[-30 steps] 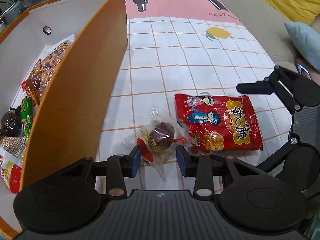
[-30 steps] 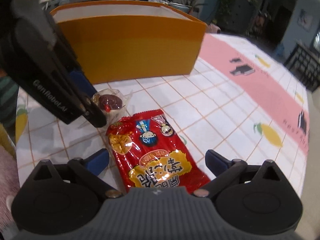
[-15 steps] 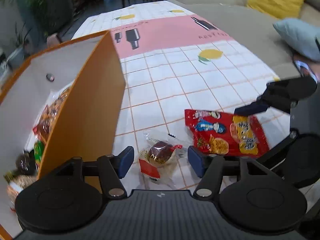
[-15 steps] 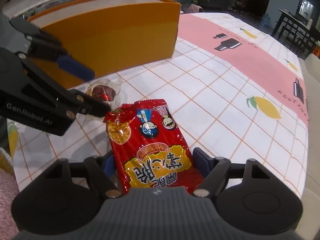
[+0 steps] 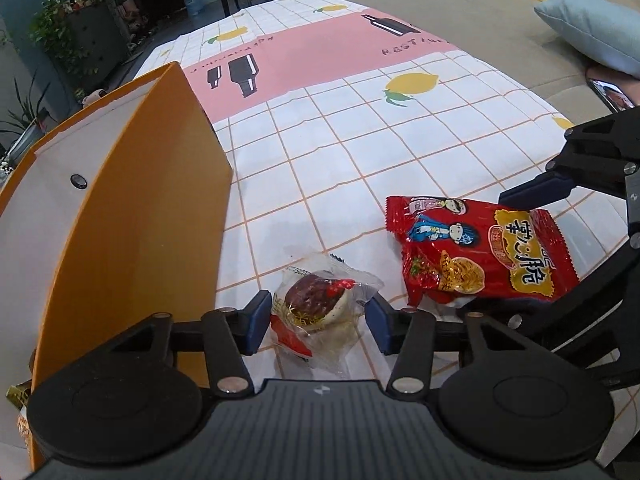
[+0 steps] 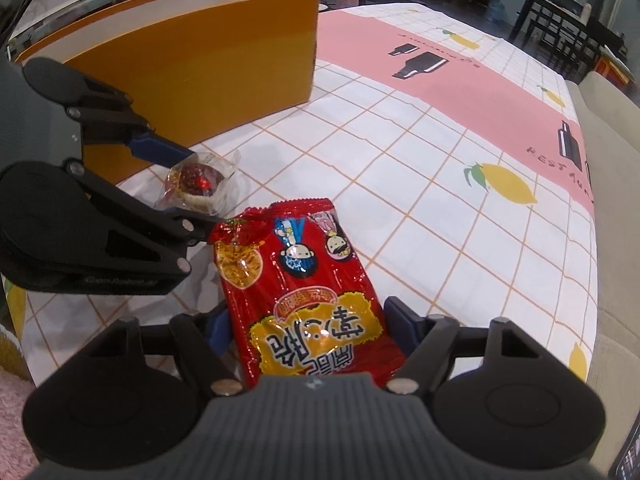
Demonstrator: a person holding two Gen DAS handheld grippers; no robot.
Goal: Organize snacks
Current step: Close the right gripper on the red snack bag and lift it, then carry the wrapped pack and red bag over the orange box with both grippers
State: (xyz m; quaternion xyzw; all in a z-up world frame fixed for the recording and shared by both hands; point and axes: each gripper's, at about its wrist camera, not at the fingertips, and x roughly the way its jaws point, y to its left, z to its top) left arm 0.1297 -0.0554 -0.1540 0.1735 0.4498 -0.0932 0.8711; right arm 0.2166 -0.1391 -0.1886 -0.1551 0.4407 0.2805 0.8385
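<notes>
The left gripper (image 5: pixel 316 322) clamps its blue pads on the clear-wrapped chocolate cake (image 5: pixel 316 306), held just above the checked tablecloth (image 5: pixel 360 140). Just beside it, the right gripper (image 6: pixel 306 330) is closed on the near end of the red snack bag (image 6: pixel 304 280), whose far end juts forward over the cloth. Beyond both stands the orange box (image 6: pixel 192 68), open-topped, with the pink band of the cloth past it.
</notes>
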